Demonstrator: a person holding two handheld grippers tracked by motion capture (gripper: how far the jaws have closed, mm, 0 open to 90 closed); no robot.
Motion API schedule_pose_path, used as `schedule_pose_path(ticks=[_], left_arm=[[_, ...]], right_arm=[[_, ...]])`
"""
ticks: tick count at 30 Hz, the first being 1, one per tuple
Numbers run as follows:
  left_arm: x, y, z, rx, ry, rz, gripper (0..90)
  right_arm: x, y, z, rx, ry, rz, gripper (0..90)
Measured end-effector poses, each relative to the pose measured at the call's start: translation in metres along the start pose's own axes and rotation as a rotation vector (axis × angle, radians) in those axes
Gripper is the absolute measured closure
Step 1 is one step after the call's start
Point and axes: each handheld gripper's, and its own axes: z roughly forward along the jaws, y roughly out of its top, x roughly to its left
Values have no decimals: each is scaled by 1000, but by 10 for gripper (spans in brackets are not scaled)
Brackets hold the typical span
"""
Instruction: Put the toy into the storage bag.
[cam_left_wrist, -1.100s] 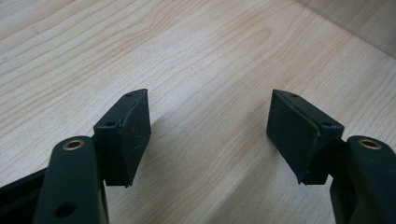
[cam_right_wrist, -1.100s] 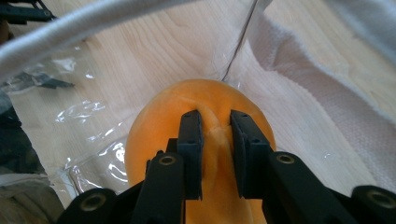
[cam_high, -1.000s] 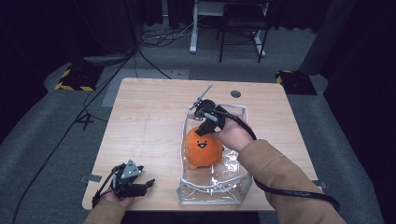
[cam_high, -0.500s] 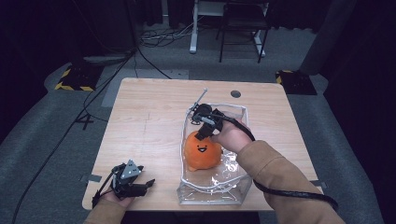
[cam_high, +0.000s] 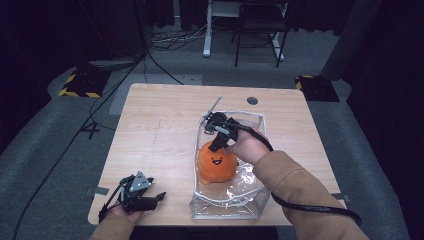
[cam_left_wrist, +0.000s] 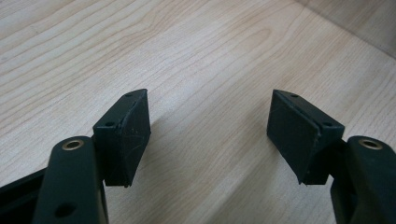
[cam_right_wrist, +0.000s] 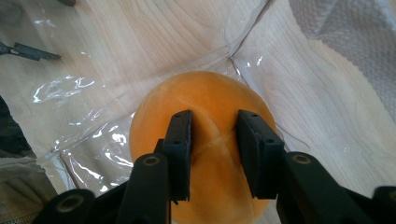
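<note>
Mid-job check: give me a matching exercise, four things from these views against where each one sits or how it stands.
Things:
1. orange plush toy
2. left gripper
3. right gripper
4. clear bag

Places or states:
A. lies flat on the table's right half
B. jaws wide apart over bare wood
C. inside the bag
D. jaws either side of the toy's top, just been opening

Pairs: 1-C, 2-B, 3-D, 4-A
</note>
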Motion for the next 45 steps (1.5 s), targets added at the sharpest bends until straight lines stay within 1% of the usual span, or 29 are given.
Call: schedule_pose_path(ticks=[11,12,17,22,23,27,33,35,41,45], left_arm=[[0,0,0,-2,5,4,307],[0,0,0,-2,5,4,307],[0,0,0,-2,6,3,307],[0,0,0,-2,6,4,306],[0,0,0,-2,6,4,306],[0,0,0,-2,6,4,307],[0,0,0,-2,6,4,306],[0,0,0,-2,9,6,307],[0,0,0,-2,4,3,306],[0,0,0,-5,6,6,303]], right_arm=[[0,-1,-3,-5,12,20,603],[0,-2,-3,-2,11,11,601],[2,-2,-5,-5,15,14,596],[3,-2,-12,-28,24,6,587],[4,-2,-15,-36,23,12,587],[5,-4,-28,-73,19,10,585],[4,-10,-45,-124,14,15,585],[2,-15,-54,-145,10,26,583],[-5,-27,-70,-191,-1,51,572],[-10,-40,-83,-231,-3,80,562]])
